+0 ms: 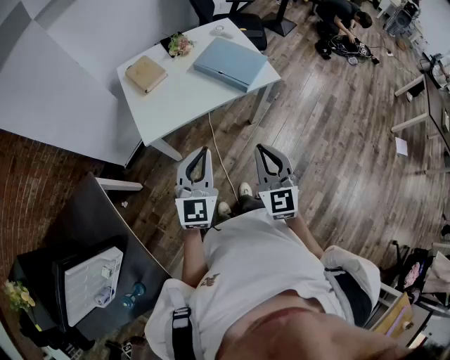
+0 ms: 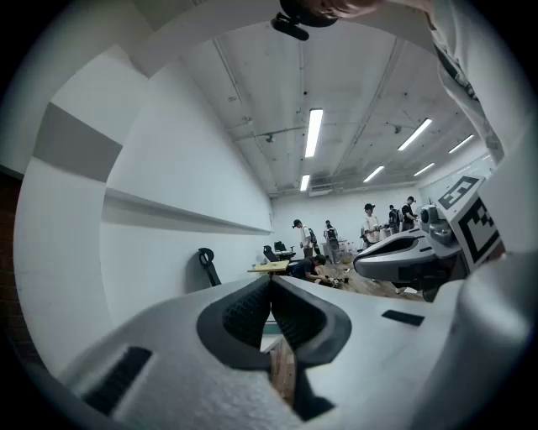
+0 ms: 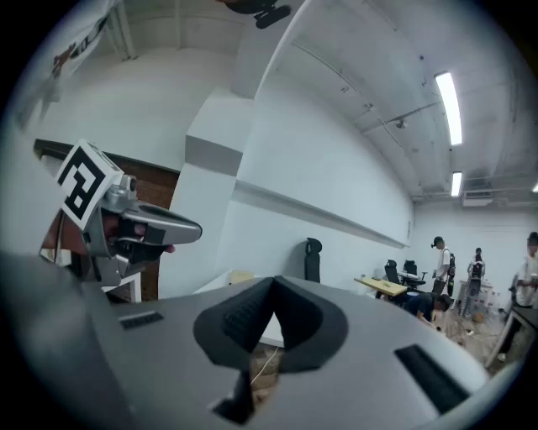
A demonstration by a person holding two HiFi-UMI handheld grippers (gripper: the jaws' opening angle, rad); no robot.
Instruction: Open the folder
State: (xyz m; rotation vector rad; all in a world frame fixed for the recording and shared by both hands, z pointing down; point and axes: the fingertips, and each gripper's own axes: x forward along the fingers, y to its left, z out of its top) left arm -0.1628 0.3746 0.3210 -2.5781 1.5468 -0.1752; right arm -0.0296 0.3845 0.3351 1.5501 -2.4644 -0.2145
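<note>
Both grippers up in front of the chest, side by side, pointing roughly level toward the desk and well short of it. Left gripper (image 1: 204,150): fingers (image 2: 239,315) clenched tip to tip, nothing between, only a sliver of floor visible through the gap below the tips. Right gripper (image 1: 261,147): fingers (image 3: 239,323) likewise pressed together, empty. Blue folder (image 1: 230,62): closed, lying flat on the right part of the white desk (image 1: 184,95), right up against the desk's right edge, well apart from both grippers. Tan notebook (image 1: 146,73) on the desk's left part, apart from the folder. Small bunch of flowers (image 1: 180,44) at the desk's far edge, between notebook and folder, near the folder's corner. White cable (image 1: 219,156) running from the desk's near edge across the wooden floor (image 1: 337,133), passing between the two grippers. Dark low table (image 1: 98,211) at lower left, carrying a white tray (image 1: 88,278) and a blue glass piece (image 1: 133,290); tray contents too small to tell. Person (image 1: 344,17) crouched on the floor far back at the right.
</note>
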